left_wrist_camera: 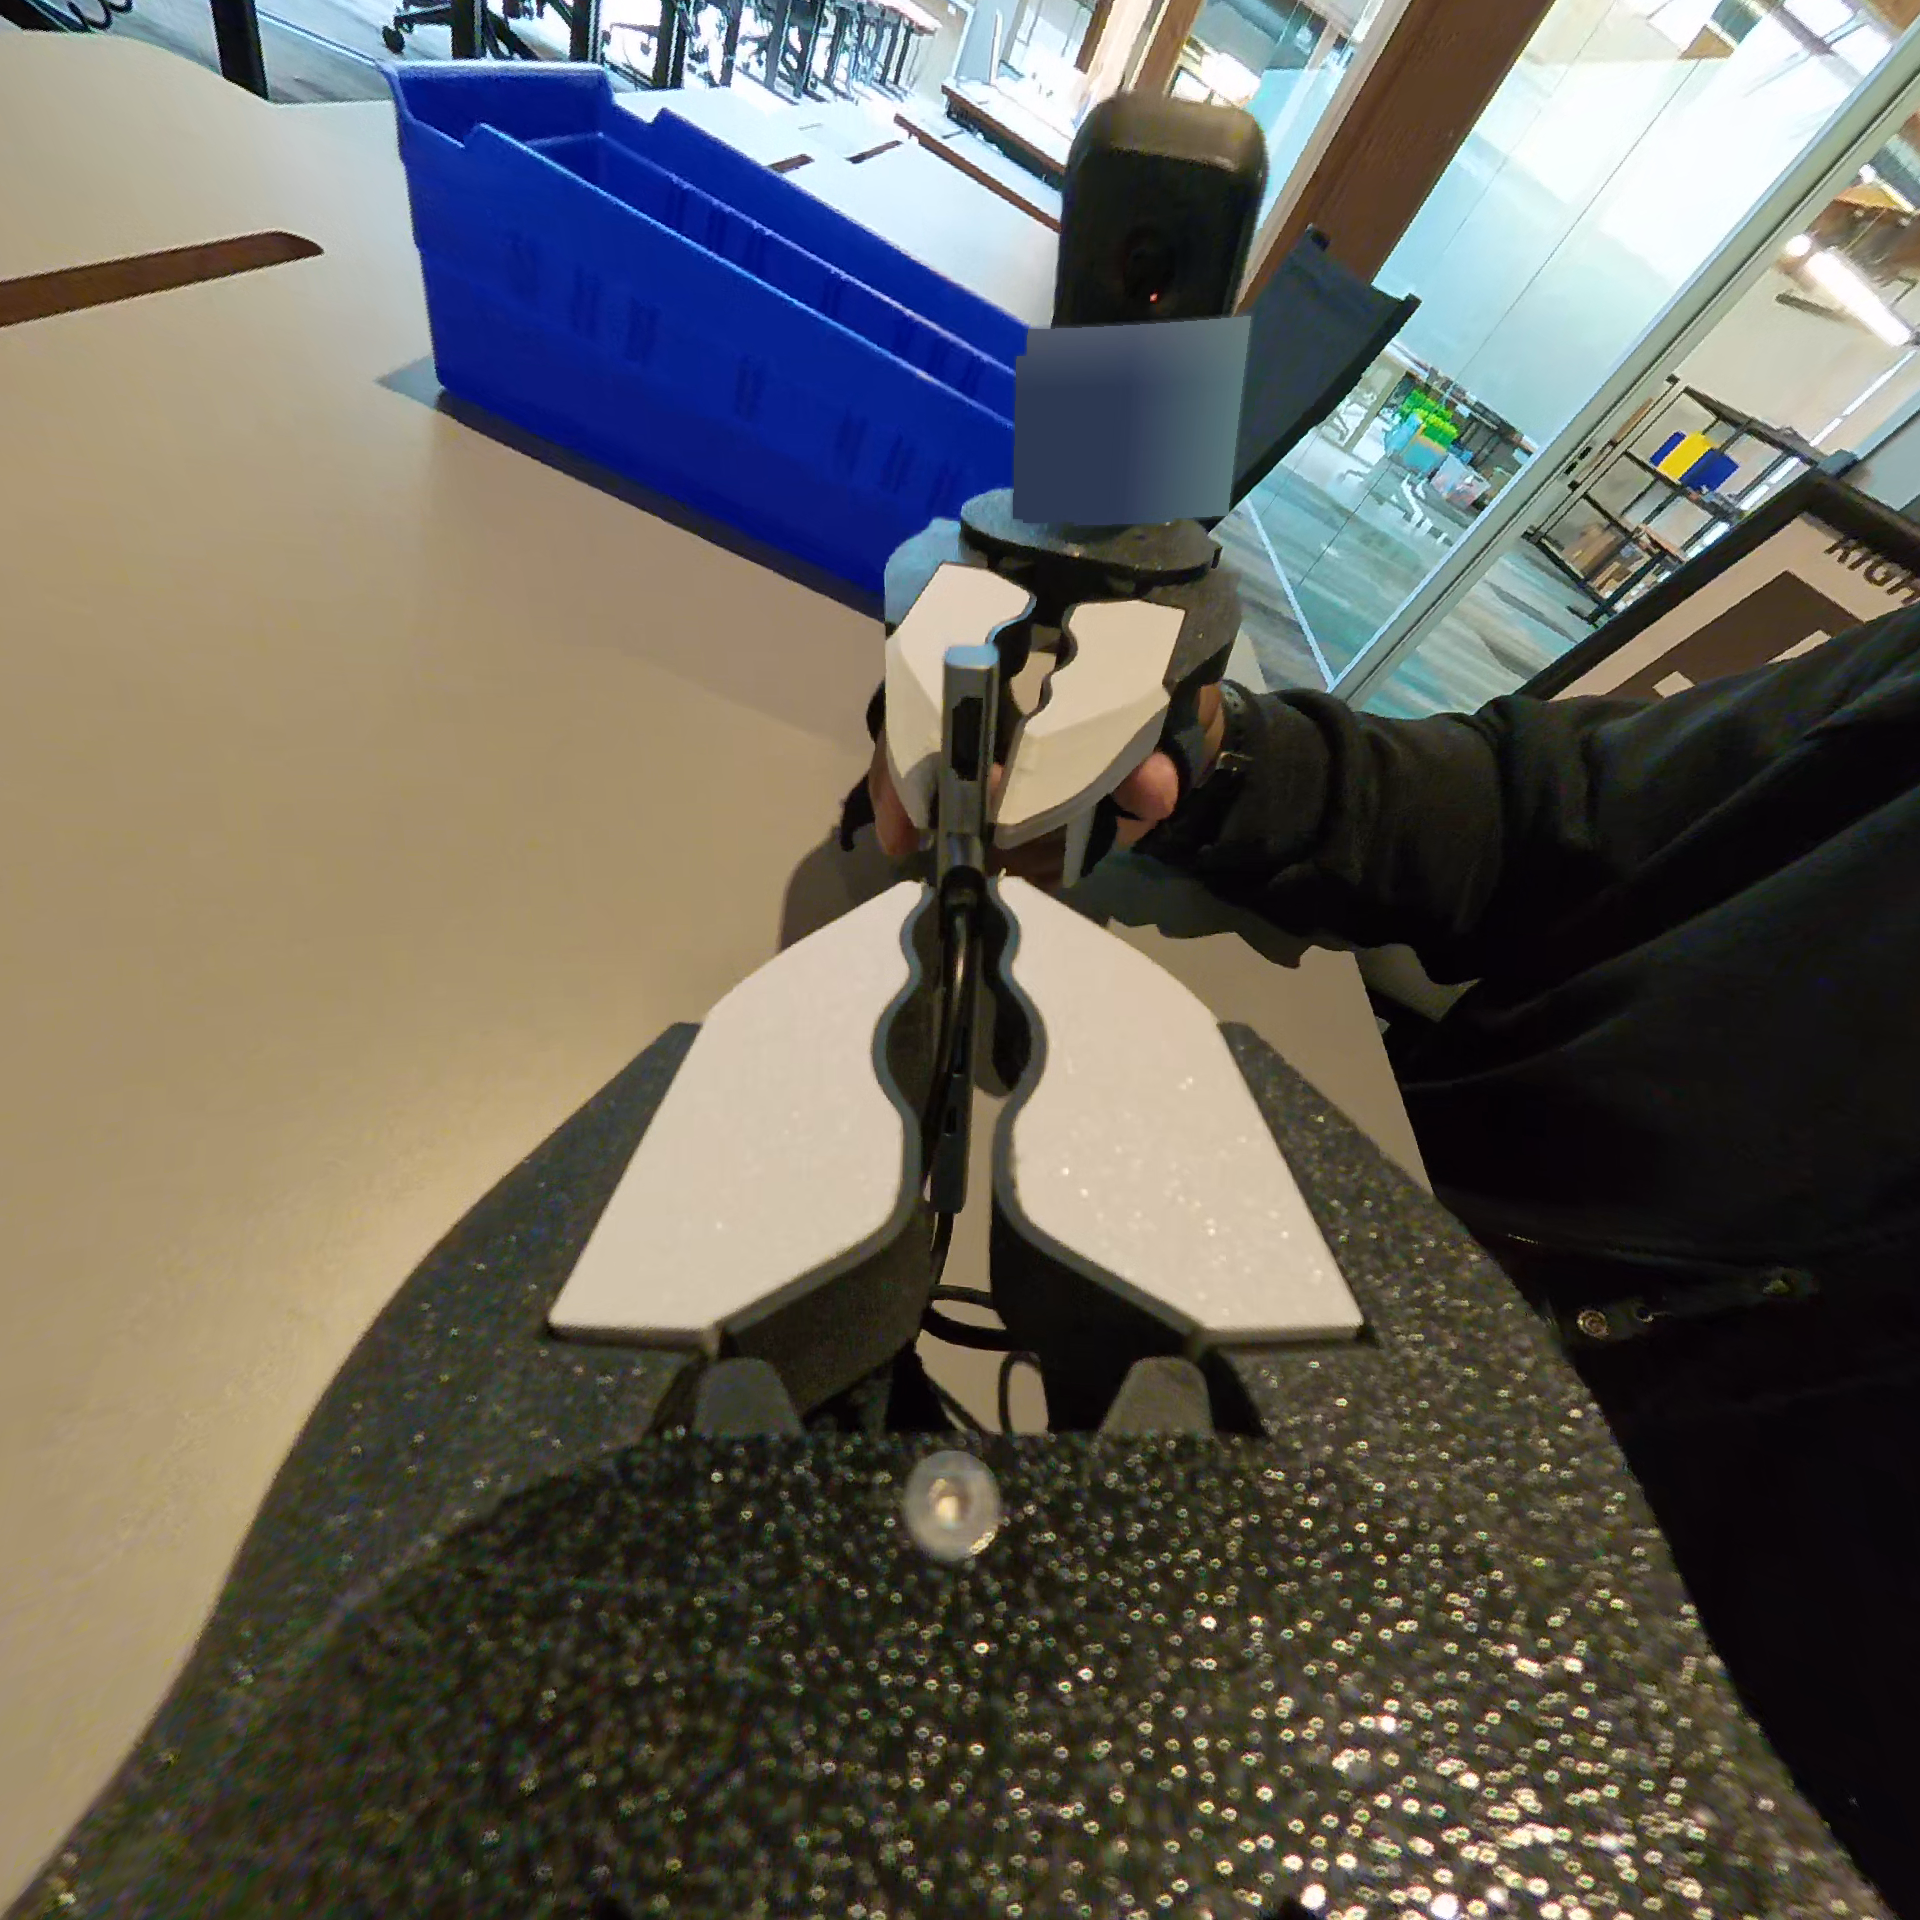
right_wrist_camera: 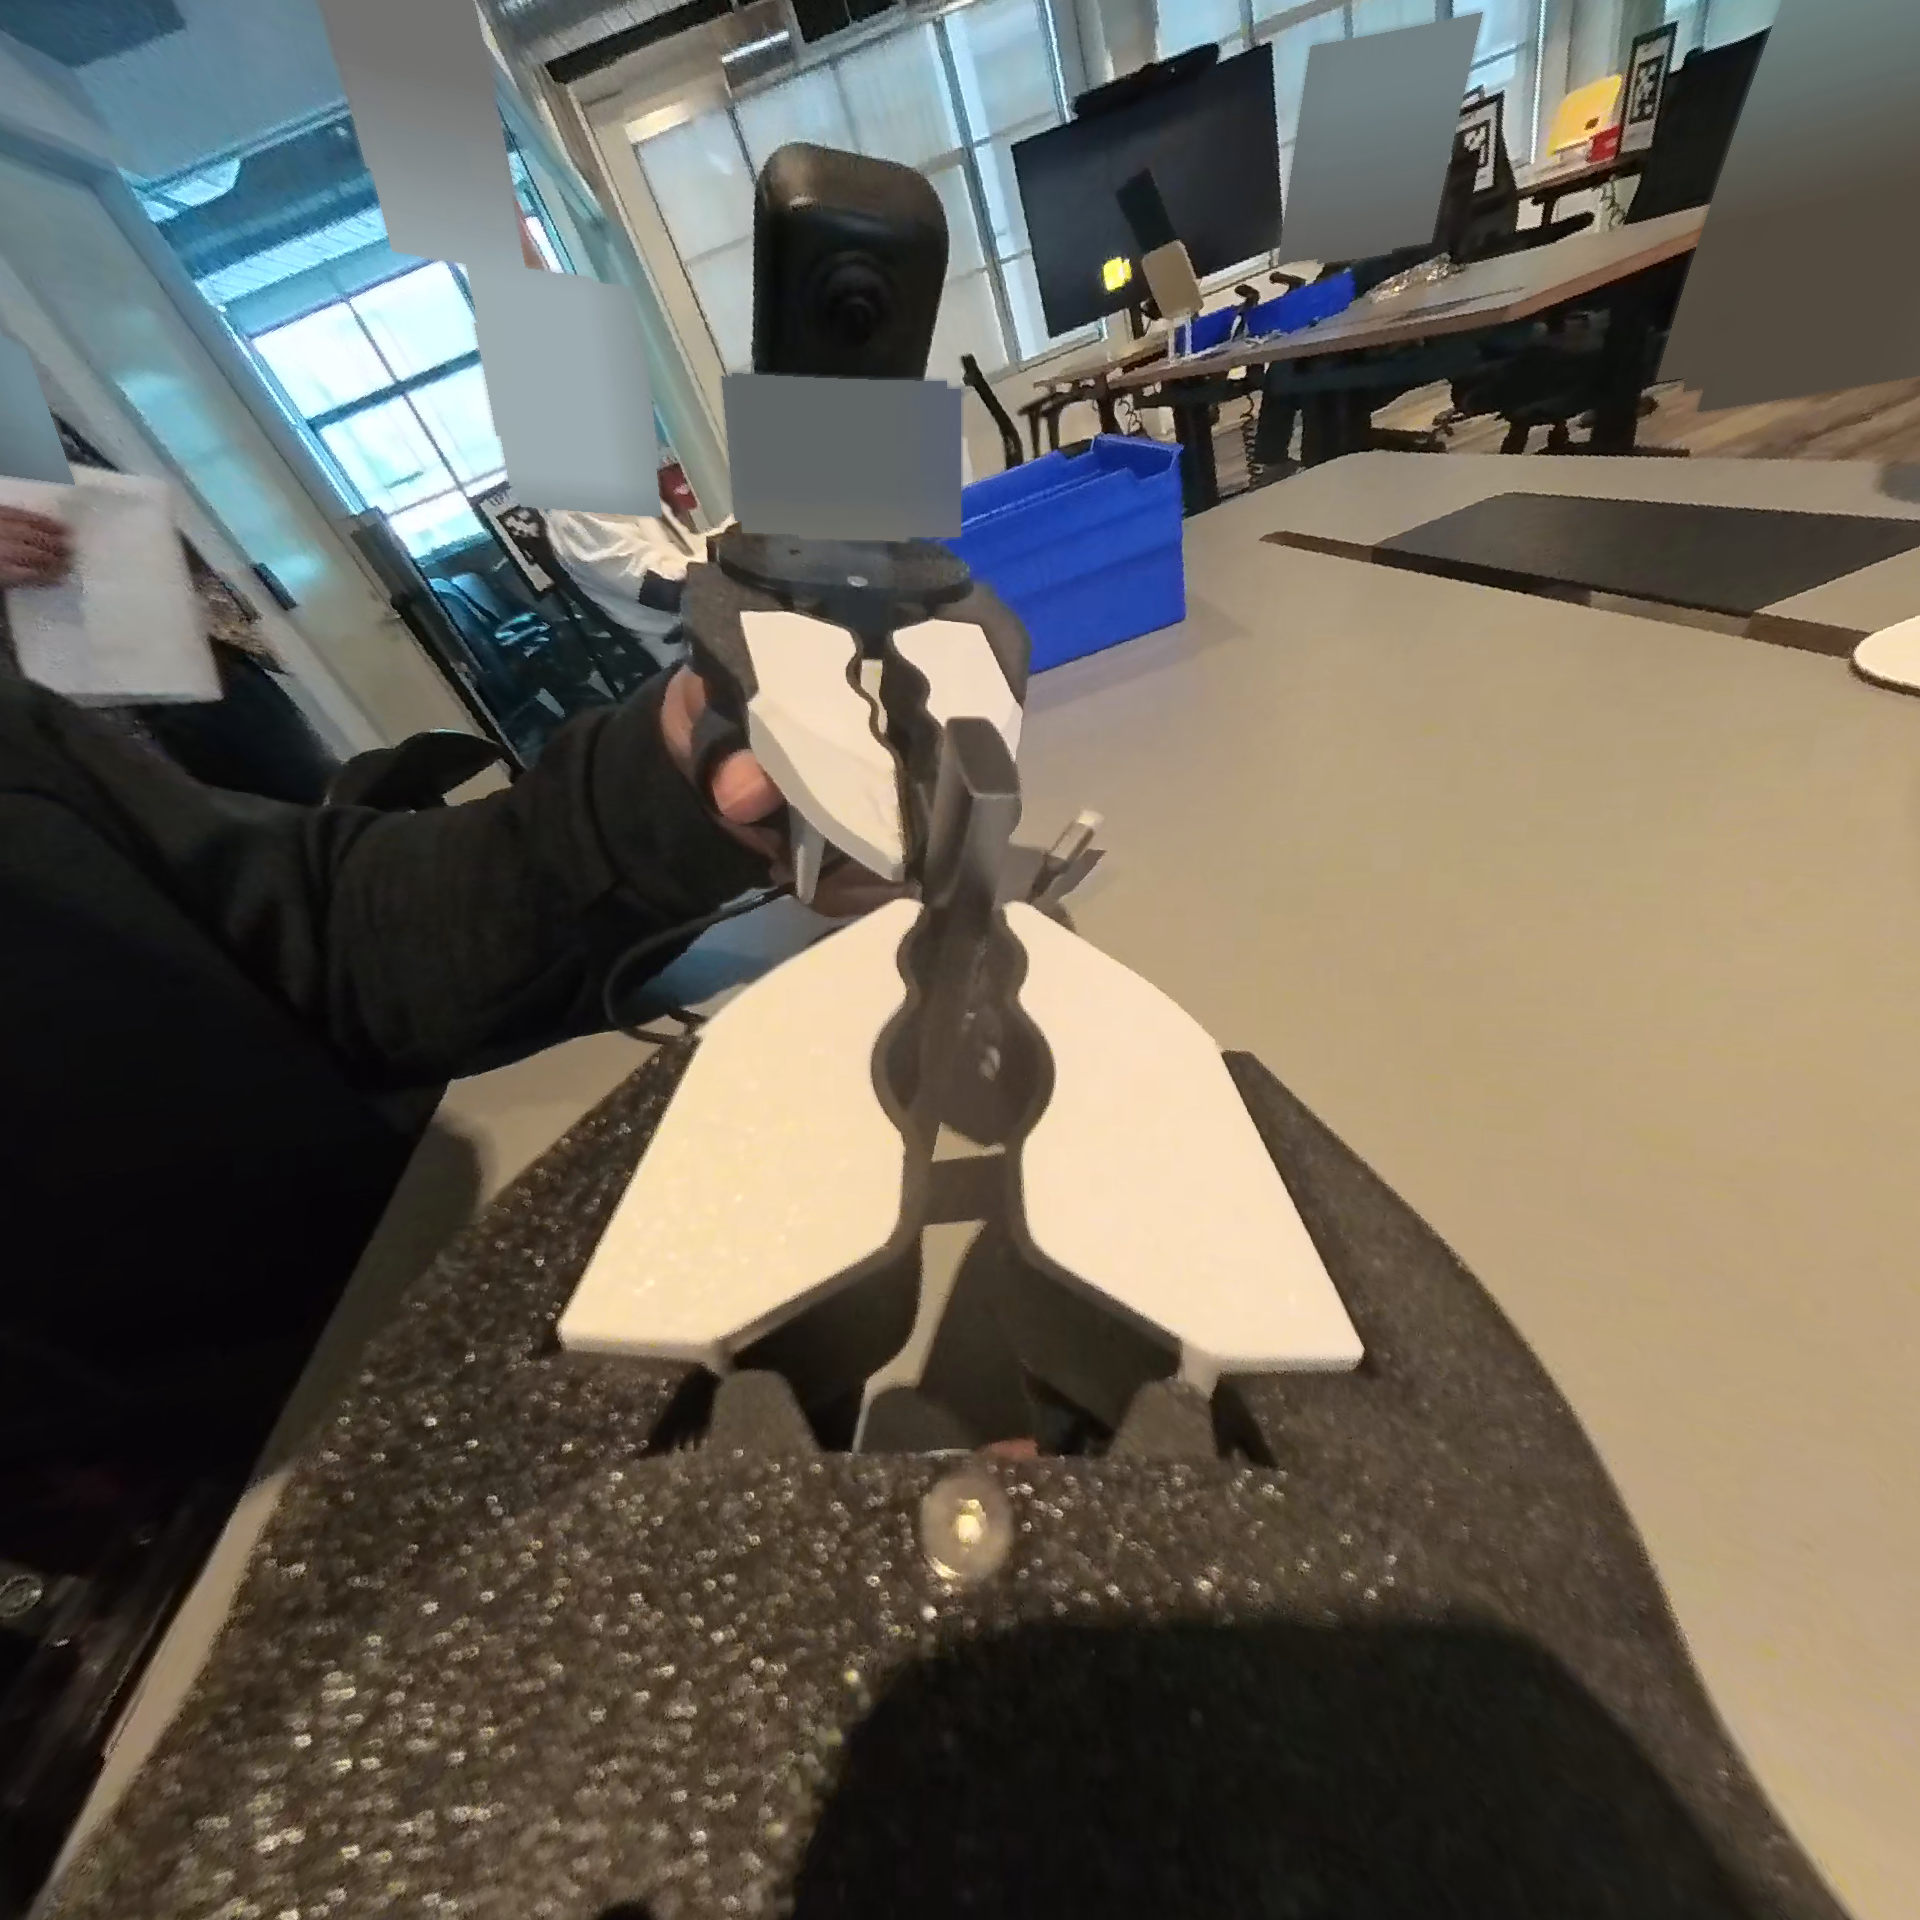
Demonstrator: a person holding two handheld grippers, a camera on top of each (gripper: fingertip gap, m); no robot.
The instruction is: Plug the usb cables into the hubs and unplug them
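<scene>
A slim grey USB hub [left_wrist_camera: 968, 727] stands upright above the table between my two grippers, which face each other. My left gripper [left_wrist_camera: 961, 888] is shut on the hub's lower end, where its black cable [left_wrist_camera: 961, 997] runs down between the fingers. In the right wrist view my right gripper [right_wrist_camera: 956, 909] is shut on the same hub [right_wrist_camera: 977, 800], low on its body. A silver USB plug [right_wrist_camera: 1081, 831] sticks out to the right just behind the hub, loose. The far right gripper [left_wrist_camera: 997, 810] and the far left gripper [right_wrist_camera: 883, 769] each show behind the hub, held by gloved hands.
A blue bin [left_wrist_camera: 707, 343] stands on the grey table [left_wrist_camera: 312, 727] beyond the grippers; it also shows in the right wrist view [right_wrist_camera: 1081, 561]. A black mat [right_wrist_camera: 1642, 551] and a white round object [right_wrist_camera: 1891, 655] lie far right. People stand at the left. The tips of both grippers are at nearly the same place.
</scene>
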